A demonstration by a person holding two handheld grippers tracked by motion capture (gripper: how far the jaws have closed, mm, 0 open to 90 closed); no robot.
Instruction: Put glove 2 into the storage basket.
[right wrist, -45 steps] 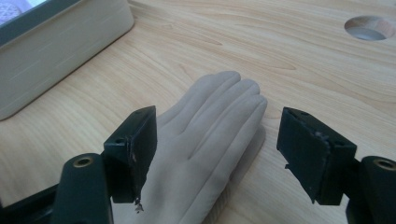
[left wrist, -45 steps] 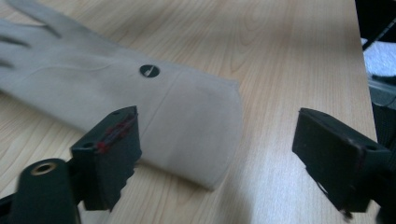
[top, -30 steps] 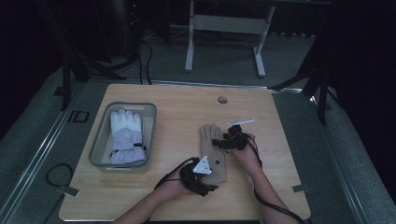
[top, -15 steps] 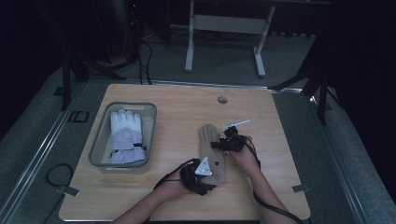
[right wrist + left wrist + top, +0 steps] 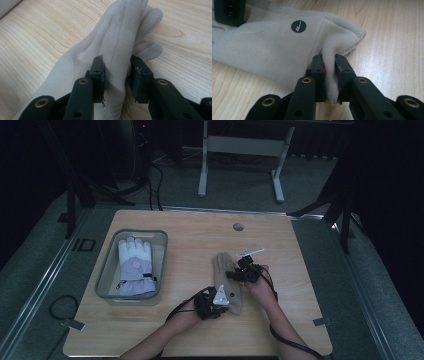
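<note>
Risk we see: both tongs, left and right, have just closed on thin folds of the beige glove; uneven lifting could slip fabric free.

So the glove lies flat on the table, cuff between the left fingers, a fold between the right fingers, bin off left.

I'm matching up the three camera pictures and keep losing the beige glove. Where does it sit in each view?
High view: the beige glove lies flat on the table, right of the grey bin, between both grippers.
Left gripper view: it covers the upper left, its edge pinched in the left gripper.
Right gripper view: it runs up the centre, a fold pinched in the right gripper.
Shared landmark: the light wood tabletop.
</note>
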